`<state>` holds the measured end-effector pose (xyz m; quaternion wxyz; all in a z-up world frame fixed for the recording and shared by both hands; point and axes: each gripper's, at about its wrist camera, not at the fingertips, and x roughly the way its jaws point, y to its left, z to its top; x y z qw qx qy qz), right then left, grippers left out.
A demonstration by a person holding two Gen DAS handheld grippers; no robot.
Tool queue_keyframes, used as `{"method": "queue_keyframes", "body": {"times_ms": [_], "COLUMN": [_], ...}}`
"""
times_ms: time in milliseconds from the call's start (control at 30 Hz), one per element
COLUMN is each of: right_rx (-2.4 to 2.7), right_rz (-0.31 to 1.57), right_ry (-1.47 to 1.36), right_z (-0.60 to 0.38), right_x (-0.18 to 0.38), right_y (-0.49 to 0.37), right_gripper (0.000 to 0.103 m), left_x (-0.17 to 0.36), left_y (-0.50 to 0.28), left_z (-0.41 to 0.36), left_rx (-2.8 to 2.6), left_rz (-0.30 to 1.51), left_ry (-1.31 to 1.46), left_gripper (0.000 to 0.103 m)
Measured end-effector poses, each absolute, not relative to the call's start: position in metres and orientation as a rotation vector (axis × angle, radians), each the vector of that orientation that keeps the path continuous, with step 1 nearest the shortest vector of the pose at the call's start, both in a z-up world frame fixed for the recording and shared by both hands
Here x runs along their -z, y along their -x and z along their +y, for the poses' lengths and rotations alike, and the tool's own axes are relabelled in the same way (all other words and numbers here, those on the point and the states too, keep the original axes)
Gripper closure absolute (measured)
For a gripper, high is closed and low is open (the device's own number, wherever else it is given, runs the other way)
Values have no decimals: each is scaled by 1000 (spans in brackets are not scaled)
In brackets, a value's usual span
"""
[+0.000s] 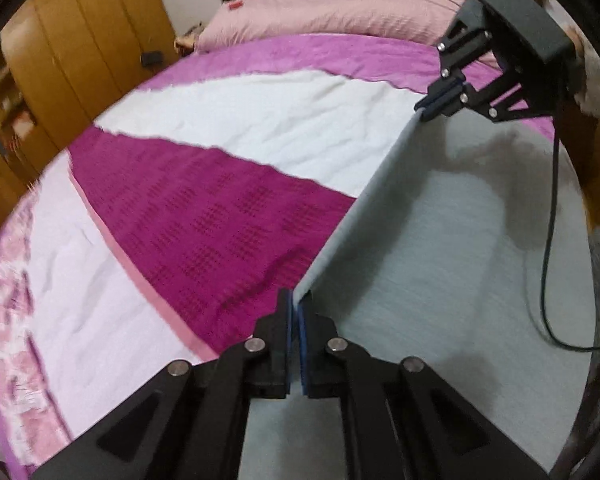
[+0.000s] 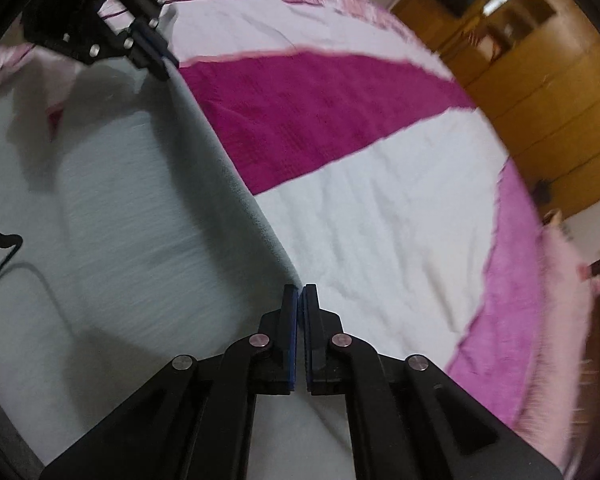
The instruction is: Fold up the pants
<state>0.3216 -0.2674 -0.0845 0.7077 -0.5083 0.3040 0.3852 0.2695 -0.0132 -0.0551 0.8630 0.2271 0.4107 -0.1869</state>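
The pants (image 1: 440,248), pale grey, hang over the bed (image 1: 204,216) with one straight edge stretched taut between the two grippers, and that edge is the only long line that can be read; which end is waist or hem cannot be told. The left gripper (image 1: 295,300) is clenched on one end of this edge, tilted steeply downward, with the cloth spreading to its right and the magenta and white bedspread (image 2: 364,184) to its left. The right gripper (image 2: 301,294) pinches the other end, angled down alike, cloth falling to its left.
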Motion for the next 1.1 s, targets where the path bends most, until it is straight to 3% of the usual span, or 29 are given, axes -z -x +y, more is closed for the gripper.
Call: {"method": "queue_keyframes", "body": {"times_ms": [267,600,933,1100], "right_rx": [-737,-591,-490,-501], "right_rz": [463,312,170,185], "right_ry": [1360,1412,1582,1591], "right_z": [-291,-322,-325,-325], "right_x": [83,110,163,174], "right_y": [-204,-99,-57,-57], "right_gripper": [101,102,102,102], "left_x": [22,36,62,83], "left_y": [-157,-66,-20,-11], "left_z": [-61,-104,-123,-129], "left_rx": [299,279,291,297], "left_rz": [768,766,772,792], "left_ry": [-613,-666,-727,-772], "left_gripper": [100,100,100,101]}}
